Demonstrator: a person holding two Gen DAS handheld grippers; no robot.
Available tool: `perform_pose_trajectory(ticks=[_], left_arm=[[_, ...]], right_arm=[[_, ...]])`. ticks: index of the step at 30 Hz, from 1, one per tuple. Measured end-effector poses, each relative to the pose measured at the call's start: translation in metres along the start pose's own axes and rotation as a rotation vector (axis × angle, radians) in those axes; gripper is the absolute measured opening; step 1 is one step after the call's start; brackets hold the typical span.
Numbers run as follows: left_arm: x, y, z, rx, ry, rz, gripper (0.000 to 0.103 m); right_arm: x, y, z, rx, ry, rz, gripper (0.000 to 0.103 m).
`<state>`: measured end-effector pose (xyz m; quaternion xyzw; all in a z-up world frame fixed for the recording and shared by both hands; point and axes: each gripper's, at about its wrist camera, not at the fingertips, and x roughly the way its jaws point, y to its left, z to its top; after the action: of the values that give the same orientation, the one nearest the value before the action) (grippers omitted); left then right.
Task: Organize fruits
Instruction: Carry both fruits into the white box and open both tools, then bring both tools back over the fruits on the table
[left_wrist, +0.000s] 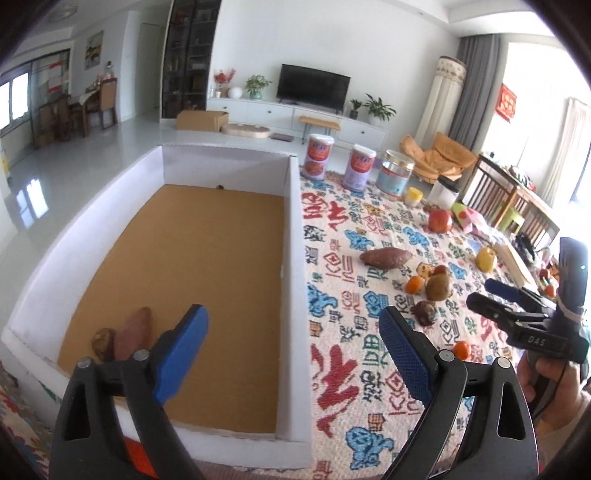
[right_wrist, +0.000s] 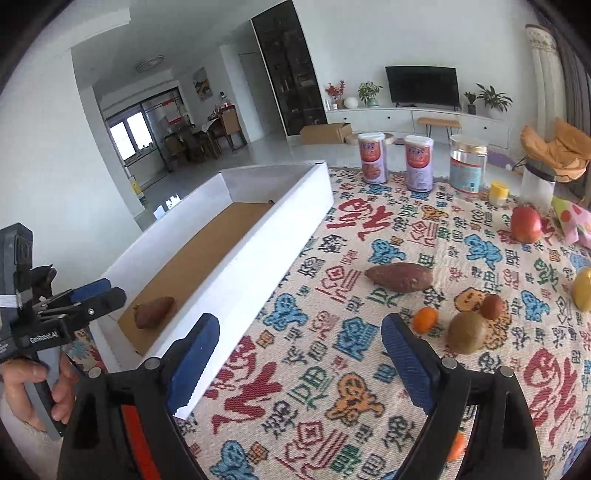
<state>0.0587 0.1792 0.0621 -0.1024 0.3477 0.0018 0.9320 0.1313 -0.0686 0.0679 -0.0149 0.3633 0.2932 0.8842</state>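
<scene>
— Blue-padded left gripper (left_wrist: 291, 350): what do you see?

— I see its jaws spread wide, holding nothing, above the white-walled cardboard box (left_wrist: 291, 236). One reddish sweet potato (left_wrist: 133, 332) lies inside, near a corner.

— And the right gripper (right_wrist: 299, 358)?

— Also wide apart and bare, over the patterned woven cloth (right_wrist: 332, 406). Another purple sweet potato (right_wrist: 399, 277), a small orange tangerine (right_wrist: 425, 319) and a green-brown kiwi (right_wrist: 468, 331) lie there.

Both wrist views look forward, low over the patterned cloth (left_wrist: 369, 266), sharing the white box (right_wrist: 258, 236).
</scene>
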Motion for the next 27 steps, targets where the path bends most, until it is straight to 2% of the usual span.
perform_pose_trajectory(ticks=[5, 7, 9, 13, 17, 22, 27], left_arm=[[0.015, -0.084, -0.010, 0.119, 0.051, -0.174, 0.097], [0.031, -0.111, -0.020, 0.157, 0.093, -0.207, 0.098], [0.051, -0.135, -0.033, 0.182, 0.140, -0.216, 0.098], [0.091, -0.156, -0.059, 0.206, 0.211, -0.192, 0.098], [0.122, -0.151, -0.065, 0.218, 0.217, -0.101, 0.098], [0.155, -0.134, -0.058, 0.218, 0.204, -0.005, 0.098], [0.174, -0.121, -0.063, 0.175, 0.238, 0.018, 0.098]], right_arm=[[-0.024, -0.120, -0.058, 0.033, 0.053, -0.383, 0.092], [-0.033, -0.163, -0.079, 0.088, 0.079, -0.484, 0.092], [-0.042, -0.196, -0.095, 0.143, 0.106, -0.548, 0.093], [-0.046, -0.232, -0.113, 0.217, 0.132, -0.606, 0.093], [-0.041, -0.248, -0.124, 0.273, 0.151, -0.579, 0.094], [-0.041, -0.246, -0.128, 0.292, 0.156, -0.553, 0.101], [-0.040, -0.246, -0.129, 0.299, 0.163, -0.551, 0.103]])
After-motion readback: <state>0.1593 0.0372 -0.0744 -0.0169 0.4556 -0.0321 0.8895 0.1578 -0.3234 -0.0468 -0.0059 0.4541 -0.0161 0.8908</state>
